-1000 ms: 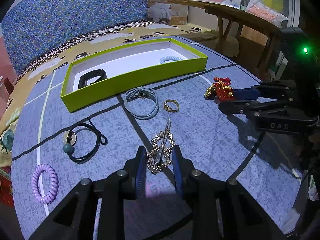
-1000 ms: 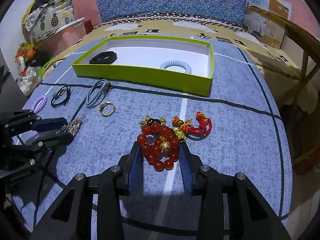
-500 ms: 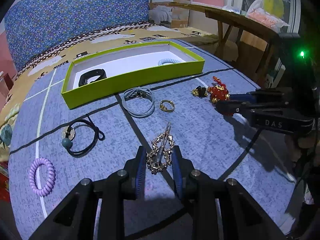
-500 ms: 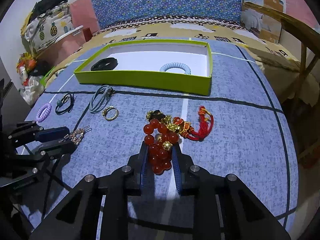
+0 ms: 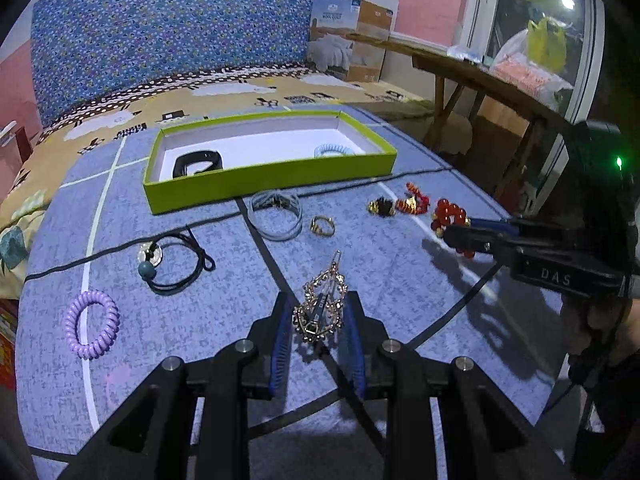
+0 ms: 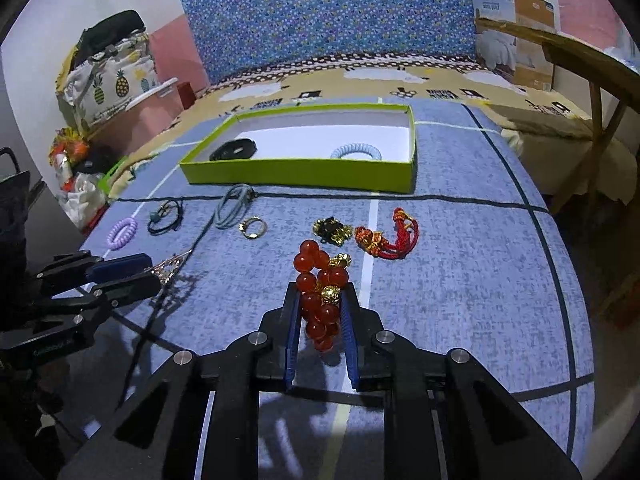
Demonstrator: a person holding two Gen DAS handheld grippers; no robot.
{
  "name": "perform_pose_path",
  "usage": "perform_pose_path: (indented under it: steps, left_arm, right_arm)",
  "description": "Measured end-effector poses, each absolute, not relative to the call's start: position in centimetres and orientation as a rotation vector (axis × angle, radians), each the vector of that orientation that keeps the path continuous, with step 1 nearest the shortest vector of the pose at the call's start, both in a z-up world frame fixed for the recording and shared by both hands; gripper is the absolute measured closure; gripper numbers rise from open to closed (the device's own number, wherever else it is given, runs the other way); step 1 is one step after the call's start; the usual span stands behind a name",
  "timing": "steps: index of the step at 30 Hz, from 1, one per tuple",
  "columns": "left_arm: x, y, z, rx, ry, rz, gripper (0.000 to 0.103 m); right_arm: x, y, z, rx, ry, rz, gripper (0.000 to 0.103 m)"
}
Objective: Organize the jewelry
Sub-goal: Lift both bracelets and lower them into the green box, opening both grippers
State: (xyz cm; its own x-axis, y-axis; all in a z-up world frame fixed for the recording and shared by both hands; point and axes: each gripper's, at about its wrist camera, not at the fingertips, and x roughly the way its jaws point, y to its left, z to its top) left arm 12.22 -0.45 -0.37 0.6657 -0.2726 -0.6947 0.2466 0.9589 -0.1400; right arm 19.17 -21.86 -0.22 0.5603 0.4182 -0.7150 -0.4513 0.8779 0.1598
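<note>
The left gripper (image 5: 316, 320) grips a gold hair clip (image 5: 320, 308) between its blue pads, the clip's pin end pointing away toward the far side of the blue checked bed cover (image 5: 400, 280). The right gripper (image 6: 320, 320) has a red bead bracelet (image 6: 318, 296) with gold charms between its pads — its jaws are closing on the beads, which bunch up and spill forward past the fingertips. In the left wrist view the bracelet appears lifted off the cover, with its shadow below it.

At the far side lies a shallow lime-green box (image 5: 272, 178) with a white floor. Inside it, a black band (image 5: 196, 162) sits toward the left end and a pale blue coil hair tie (image 5: 334, 150) toward the right end.

On the cover just in front of the box lie a grey hair tie (image 5: 276, 216) and, beside it to the right, a gold ring (image 5: 322, 226). Further right are a black-and-gold charm (image 5: 380, 206) and a red knotted cord with gold pieces (image 5: 412, 202), close together — both apart from the held bracelet. To the left lie a black cord with a teal bead (image 5: 172, 264) and, nearer and further left, a purple coil hair tie (image 5: 92, 328).
</note>
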Motion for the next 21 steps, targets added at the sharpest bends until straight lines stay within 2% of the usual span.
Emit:
perform_pose_path:
  steps: [12, 21]
  left_arm:
    - [14.7, -0.5, 2.0, -0.002, 0.725, -0.268, 0.076]
    - [20.3, 0.5, 3.3, 0.008, 0.712, -0.215, 0.076]
  right_arm:
    - [21.0, -21.0, 2.6, -0.054, 0.758, 0.533, 0.084]
    - [25.8, -20.1, 3.6, -0.068, 0.729, 0.531, 0.084]
